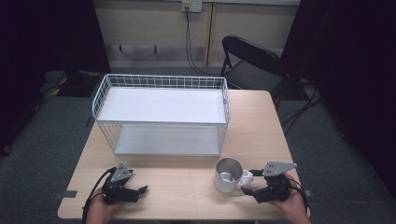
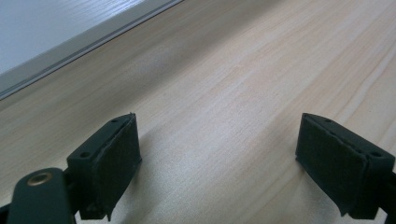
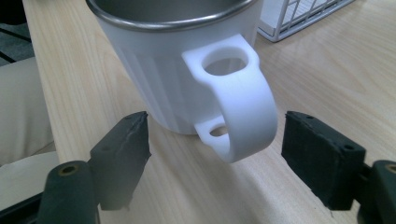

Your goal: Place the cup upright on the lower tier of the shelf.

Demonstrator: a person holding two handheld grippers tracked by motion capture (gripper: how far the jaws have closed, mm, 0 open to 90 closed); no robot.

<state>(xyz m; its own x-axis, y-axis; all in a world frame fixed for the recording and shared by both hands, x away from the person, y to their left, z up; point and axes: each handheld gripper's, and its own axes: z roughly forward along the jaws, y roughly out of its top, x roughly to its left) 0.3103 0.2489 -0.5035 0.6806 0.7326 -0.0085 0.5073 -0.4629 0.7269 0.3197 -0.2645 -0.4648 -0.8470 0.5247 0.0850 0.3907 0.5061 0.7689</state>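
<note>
The right gripper (image 3: 215, 154) has its two black, matte, block-shaped pads spread wide, one on either side of the mug's handle (image 3: 243, 107) without touching it. That handle is smooth white plastic, a thick rounded loop that projects straight back toward the tool. Just beyond it stands the mug (image 1: 228, 175) itself: a white ribbed outer wall with a shiny steel rim and lining, upright on the table. Bare pale wood grain lies under and to both sides of the jaws.

The left gripper (image 2: 217, 163) also stands wide open, nothing between its felt-like pads, low over the light wooden table (image 1: 187, 186). Ahead of it runs a stretch of bare wood up to the grey edge of the rack's lower shelf.

Farther out from both tools sits a white wire rack (image 1: 161, 114) with two flat shelves and a gridded rim. Past the table's far edge stands a dark folding chair (image 1: 250, 60).
</note>
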